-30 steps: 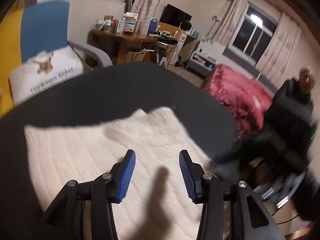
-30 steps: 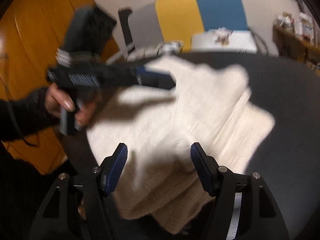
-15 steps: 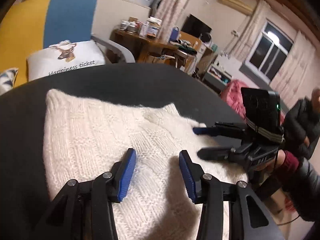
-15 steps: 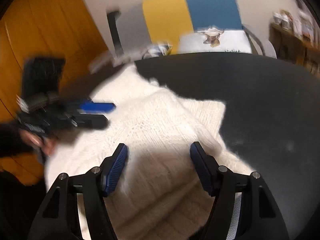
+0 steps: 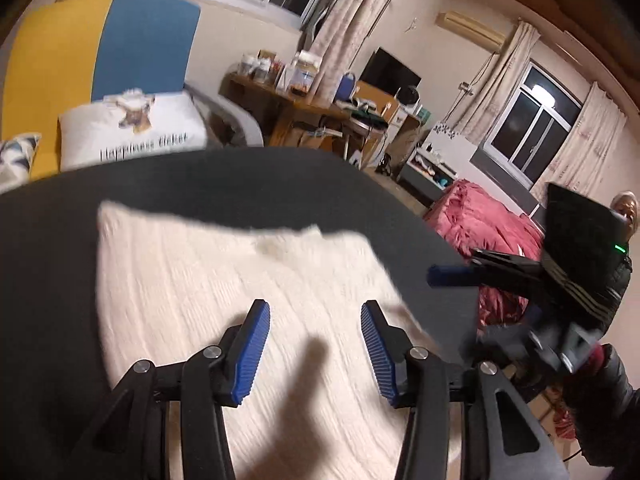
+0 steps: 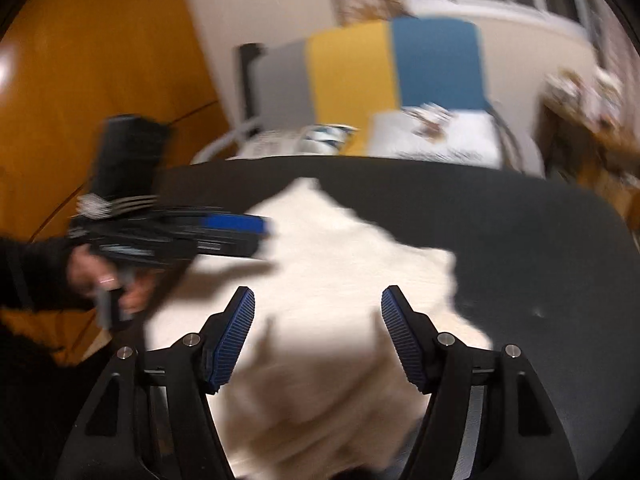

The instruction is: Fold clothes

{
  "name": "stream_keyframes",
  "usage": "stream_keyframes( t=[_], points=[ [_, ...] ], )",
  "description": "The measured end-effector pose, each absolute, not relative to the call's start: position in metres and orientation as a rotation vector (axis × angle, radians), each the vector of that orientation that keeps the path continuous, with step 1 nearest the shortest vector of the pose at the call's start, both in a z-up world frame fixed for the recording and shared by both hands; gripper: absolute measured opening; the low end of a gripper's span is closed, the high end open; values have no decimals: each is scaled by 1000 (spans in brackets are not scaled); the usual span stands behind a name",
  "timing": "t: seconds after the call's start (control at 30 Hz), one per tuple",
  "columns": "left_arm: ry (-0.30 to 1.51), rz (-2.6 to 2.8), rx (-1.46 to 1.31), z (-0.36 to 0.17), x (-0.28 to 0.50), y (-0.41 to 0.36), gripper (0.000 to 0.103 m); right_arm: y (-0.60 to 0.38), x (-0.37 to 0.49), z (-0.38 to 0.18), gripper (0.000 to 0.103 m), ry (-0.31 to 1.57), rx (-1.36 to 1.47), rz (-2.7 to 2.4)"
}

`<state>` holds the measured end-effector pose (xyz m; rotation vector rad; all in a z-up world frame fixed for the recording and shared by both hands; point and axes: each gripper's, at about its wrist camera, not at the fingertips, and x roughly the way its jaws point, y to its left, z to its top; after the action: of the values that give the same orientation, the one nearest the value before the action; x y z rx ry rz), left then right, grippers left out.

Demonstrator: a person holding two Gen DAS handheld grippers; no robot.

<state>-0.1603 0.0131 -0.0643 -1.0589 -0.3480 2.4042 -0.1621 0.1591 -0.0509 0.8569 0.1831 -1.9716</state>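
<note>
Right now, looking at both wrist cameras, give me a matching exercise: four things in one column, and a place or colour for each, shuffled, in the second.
Things:
1. cream knitted sweater
2. white cushion with a deer print
3. crumpled pink-red blanket
4. left gripper

Descriptions:
A. on the sofa past the table's far edge
B. heaped to the right, off the table
C. spread on the dark round table
D. blue ribbed pads, open above the knit

Pairs: 1-C, 2-A, 3-B, 4-D

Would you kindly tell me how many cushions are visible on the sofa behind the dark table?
2: a white cushion with a deer print against the blue panel, and a blue-and-white patterned cushion beside it at the frame's left edge. Others may be hidden.
</note>
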Motion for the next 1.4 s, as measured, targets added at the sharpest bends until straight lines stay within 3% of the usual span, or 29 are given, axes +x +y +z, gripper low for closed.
stream_keyframes(
  t=[0.13,0.2,0.3,0.37,0.43,0.6,0.83,0.97,1.03,1.13,1.33,1.4],
  points=[
    [-170,2398,-1093,-83,-150,37,49,137,-143,-104,69,319,1076,-1820],
    [-116,2413,-1095,-82,-148,44,51,150,-137,-115,68,240,1009,-1818],
    [-178,2404,-1112,-72,-147,42,51,170,-136,-106,60,118,1024,-1867],
    [-187,2398,-1075,-62,-140,43,51,182,-135,-98,62,48,1034,-1905],
    [-171,2357,-1034,-56,-130,53,51,194,-121,-86,70,22,1012,-1927],
    [-39,2270,-1107,-70,-124,89,52,216,-84,-76,75,-87,968,-1906],
    [-203,2202,-1173,-83,-137,83,54,186,-105,-110,75,-220,1036,-1811],
    [-114,2208,-1197,-86,-137,92,55,177,-96,-118,78,-260,1054,-1671],
    [-74,2220,-1202,-86,-135,99,57,176,-89,-118,86,-270,1060,-1592],
    [-72,2217,-1170,-76,-133,100,57,172,-85,-130,86,-192,1116,-1602],
    [-366,2199,-1102,-62,-133,62,57,183,-88,-133,86,-327,1084,-1611],
    [-383,2276,-1157,-68,-138,52,51,182,-87,-132,86,-333,1072,-1617]
  ],
)
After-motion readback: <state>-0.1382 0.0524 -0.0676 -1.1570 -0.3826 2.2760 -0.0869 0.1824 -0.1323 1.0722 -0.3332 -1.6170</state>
